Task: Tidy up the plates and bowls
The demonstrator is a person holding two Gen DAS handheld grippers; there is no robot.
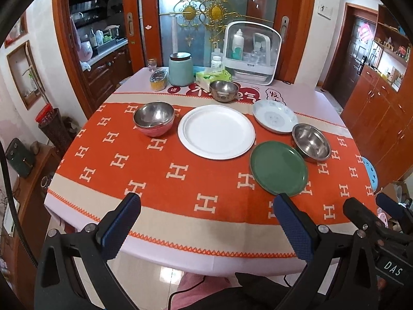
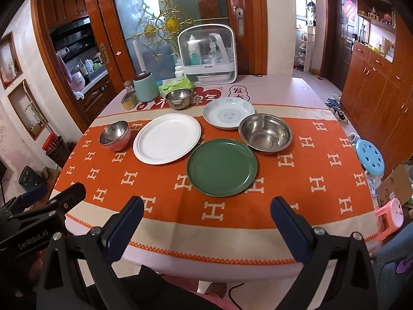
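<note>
On the orange tablecloth lie a large white plate (image 1: 216, 131) (image 2: 167, 138), a green plate (image 1: 278, 168) (image 2: 222, 167) and a pale patterned plate (image 1: 275, 119) (image 2: 228, 112). A pink-sided steel bowl (image 1: 153, 118) (image 2: 114, 135) stands left, a steel bowl (image 1: 311, 141) (image 2: 265, 131) right, a small steel bowl (image 1: 223, 90) (image 2: 178, 98) behind. My left gripper (image 1: 207, 208) and right gripper (image 2: 207, 210) are both open and empty, hovering over the table's near edge, short of the dishes.
At the table's back stand a teal canister (image 1: 181, 68), a tissue pack (image 1: 213, 76), a small tin (image 1: 158, 79) and a white storage case (image 1: 252, 49). A blue stool (image 2: 369, 160) and a pink stool (image 2: 389, 218) stand right of the table.
</note>
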